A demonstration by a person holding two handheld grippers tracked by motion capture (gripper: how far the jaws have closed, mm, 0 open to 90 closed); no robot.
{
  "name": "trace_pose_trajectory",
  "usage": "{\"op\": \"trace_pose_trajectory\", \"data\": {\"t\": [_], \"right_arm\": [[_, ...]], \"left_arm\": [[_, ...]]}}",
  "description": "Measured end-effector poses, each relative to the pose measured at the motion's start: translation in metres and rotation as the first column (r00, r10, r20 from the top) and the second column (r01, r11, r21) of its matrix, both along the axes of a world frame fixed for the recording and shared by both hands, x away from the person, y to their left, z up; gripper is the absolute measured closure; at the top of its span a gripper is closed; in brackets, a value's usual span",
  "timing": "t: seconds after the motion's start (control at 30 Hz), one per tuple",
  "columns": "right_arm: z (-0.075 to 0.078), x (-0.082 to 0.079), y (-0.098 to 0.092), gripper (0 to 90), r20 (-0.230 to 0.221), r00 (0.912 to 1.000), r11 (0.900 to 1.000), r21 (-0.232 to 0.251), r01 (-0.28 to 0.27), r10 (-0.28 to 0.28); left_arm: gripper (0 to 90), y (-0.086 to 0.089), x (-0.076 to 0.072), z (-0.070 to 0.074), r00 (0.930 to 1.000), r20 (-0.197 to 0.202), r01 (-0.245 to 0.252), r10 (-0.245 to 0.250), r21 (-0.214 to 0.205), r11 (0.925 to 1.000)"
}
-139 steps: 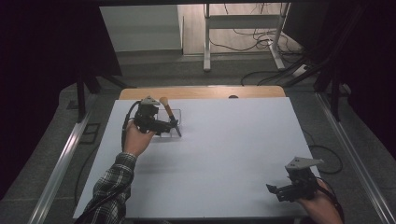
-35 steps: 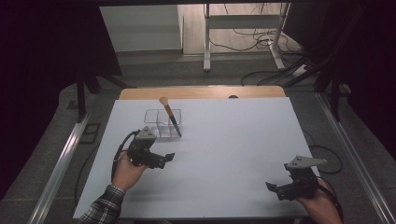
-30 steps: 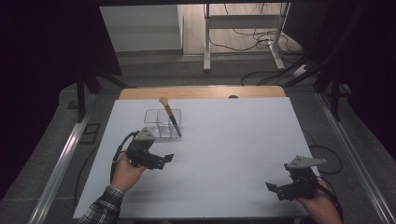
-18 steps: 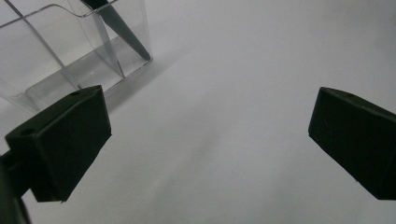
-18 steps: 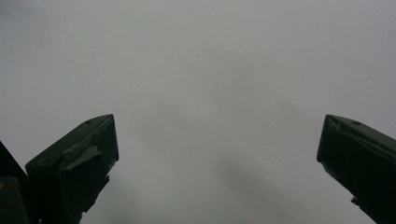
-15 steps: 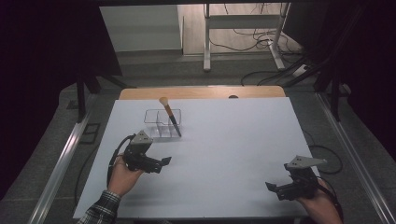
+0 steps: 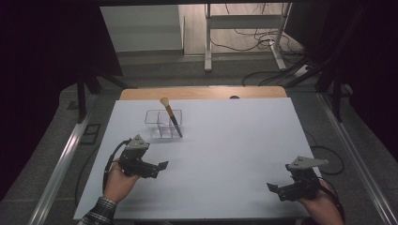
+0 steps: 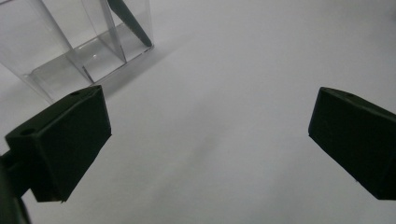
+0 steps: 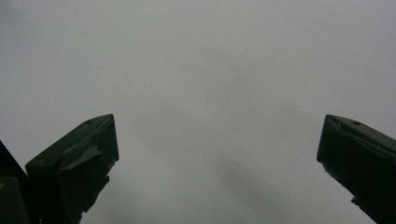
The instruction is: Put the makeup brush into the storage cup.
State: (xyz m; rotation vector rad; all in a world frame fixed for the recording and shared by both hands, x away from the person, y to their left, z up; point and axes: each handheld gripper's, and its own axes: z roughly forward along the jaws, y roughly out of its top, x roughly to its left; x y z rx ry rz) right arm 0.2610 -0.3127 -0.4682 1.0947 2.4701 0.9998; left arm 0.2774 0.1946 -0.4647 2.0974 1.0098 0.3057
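Clear organizer (image 7: 163, 123) stands on the table (image 7: 234, 136), toward its far left. A brush (image 7: 171, 117) leans in the organizer's right compartment, bristles up and tilted away. Left gripper (image 7: 162, 167) lies nearer the person, in front of the organizer and apart from it; right gripper (image 7: 273, 188) sits at the near right corner.

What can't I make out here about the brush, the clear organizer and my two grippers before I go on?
- Makeup brush: in the left gripper view the top edge cuts off everything above its dark handle tip; in the high view the bristles are too small to judge.
- Clear organizer: its see-through walls blur the compartment count in the high view; the left gripper view's edge crops it.
- Left gripper and right gripper: jaws wide apart; the hands cover their rear parts.
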Motion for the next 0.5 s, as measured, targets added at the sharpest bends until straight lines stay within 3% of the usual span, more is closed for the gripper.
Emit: {"op": "trace_pose_trajectory", "data": {"t": [0.5], "right_arm": [[0.000,0.000,0.000,0.0,0.002,1.0000,1.0000,-0.002,-0.003,0.003]], "left_arm": [[0.0,0.014,-0.014,-0.003,0.9996,-0.004,-0.029,0.029,-0.011,0.9995]]}}
